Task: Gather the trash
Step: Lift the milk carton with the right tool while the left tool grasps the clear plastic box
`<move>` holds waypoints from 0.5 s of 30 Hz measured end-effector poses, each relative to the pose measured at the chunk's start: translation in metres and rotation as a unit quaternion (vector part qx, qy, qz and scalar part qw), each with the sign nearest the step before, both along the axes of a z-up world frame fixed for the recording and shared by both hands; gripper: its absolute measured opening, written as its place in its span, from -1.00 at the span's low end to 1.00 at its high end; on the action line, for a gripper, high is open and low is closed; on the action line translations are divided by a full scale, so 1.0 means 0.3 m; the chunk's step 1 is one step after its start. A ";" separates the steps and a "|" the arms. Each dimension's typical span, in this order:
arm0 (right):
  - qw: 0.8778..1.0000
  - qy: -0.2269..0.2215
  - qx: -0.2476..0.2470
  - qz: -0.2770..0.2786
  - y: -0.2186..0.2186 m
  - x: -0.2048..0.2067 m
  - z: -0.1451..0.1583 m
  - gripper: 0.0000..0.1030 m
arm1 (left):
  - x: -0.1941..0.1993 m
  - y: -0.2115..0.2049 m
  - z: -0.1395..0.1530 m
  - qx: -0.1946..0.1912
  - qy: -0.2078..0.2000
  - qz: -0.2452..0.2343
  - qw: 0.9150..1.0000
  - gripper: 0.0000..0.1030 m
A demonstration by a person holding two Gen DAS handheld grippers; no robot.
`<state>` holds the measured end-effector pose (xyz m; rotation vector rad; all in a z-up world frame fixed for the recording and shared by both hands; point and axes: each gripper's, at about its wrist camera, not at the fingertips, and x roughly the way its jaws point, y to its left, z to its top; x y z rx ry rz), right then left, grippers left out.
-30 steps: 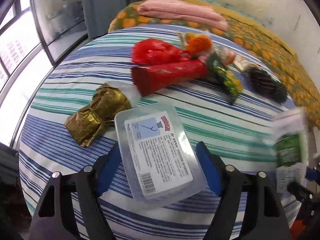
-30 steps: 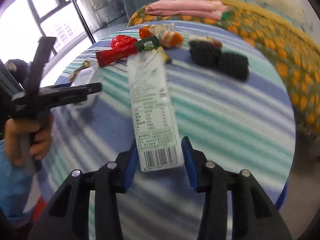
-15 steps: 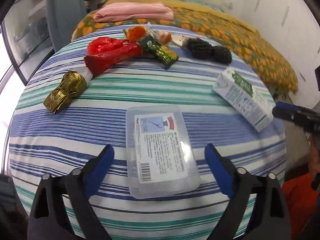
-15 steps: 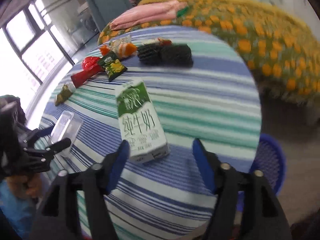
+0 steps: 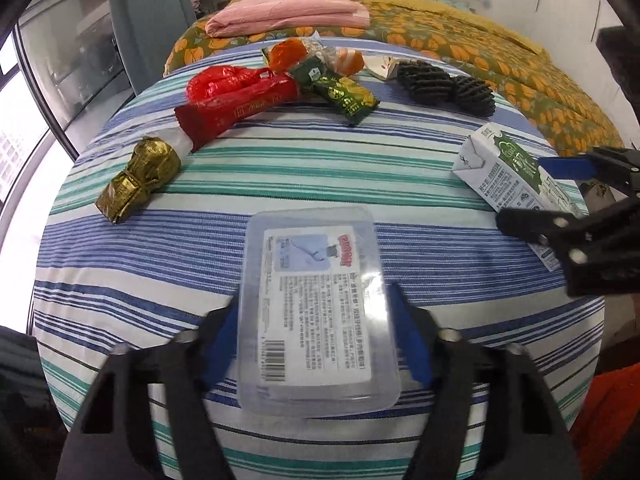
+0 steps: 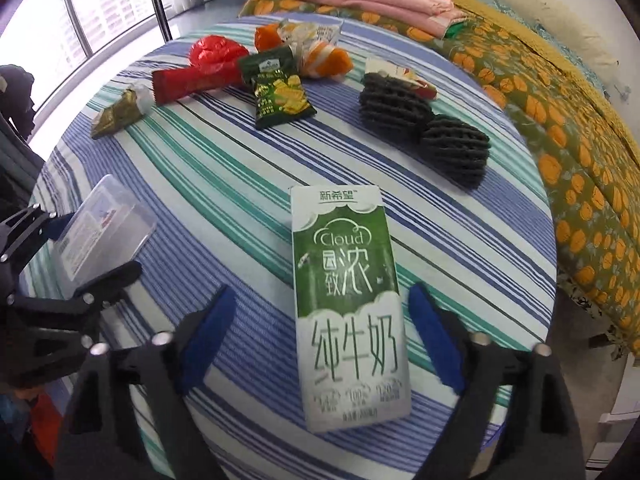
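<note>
A clear plastic box (image 5: 316, 312) with a white label lies on the striped round table (image 5: 280, 184), near its front edge. My left gripper (image 5: 316, 344) straddles the box, its jaws closing, and both blue pads touch the box's long sides. A green-and-white milk carton (image 6: 348, 300) lies flat on the cloth. My right gripper (image 6: 320, 332) stands around the carton, its jaws closing, with a gap between each pad and the carton. In the left wrist view the carton (image 5: 504, 172) lies at the right edge, by the right gripper (image 5: 560, 200).
Further back on the cloth lie a gold wrapper (image 5: 138, 178), a red packet (image 5: 232, 110) with a red bag (image 5: 218, 82), a green snack packet (image 6: 280, 88), orange wrappers (image 6: 324, 58) and black foam nets (image 6: 420, 120). Behind the table a bed (image 6: 560, 92) bears a pink folded cloth.
The left pads let go of the box, spread wide, then closed onto its sides. The right gripper set the carton down on the cloth, opened, and moved in around it.
</note>
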<state>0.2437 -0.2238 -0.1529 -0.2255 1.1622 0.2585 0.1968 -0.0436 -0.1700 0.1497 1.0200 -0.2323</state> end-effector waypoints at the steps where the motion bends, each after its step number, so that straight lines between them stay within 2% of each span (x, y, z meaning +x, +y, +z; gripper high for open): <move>1: 1.000 0.000 -0.001 -0.004 -0.002 0.003 -0.003 0.17 | -0.002 -0.001 0.004 -0.003 -0.001 -0.001 1.000 0.20; 2: 1.000 -0.004 0.001 -0.011 -0.010 0.001 0.002 -0.06 | -0.006 -0.001 0.011 -0.009 -0.002 -0.003 1.000 0.20; 5: 0.999 -0.009 0.039 -0.029 -0.045 -0.017 0.032 -0.06 | -0.029 -0.012 0.049 -0.002 -0.024 -0.008 1.000 0.20; 15: 0.994 -0.042 0.095 -0.041 -0.108 -0.134 0.144 -0.06 | -0.099 -0.114 0.160 0.026 -0.077 -0.035 0.996 0.20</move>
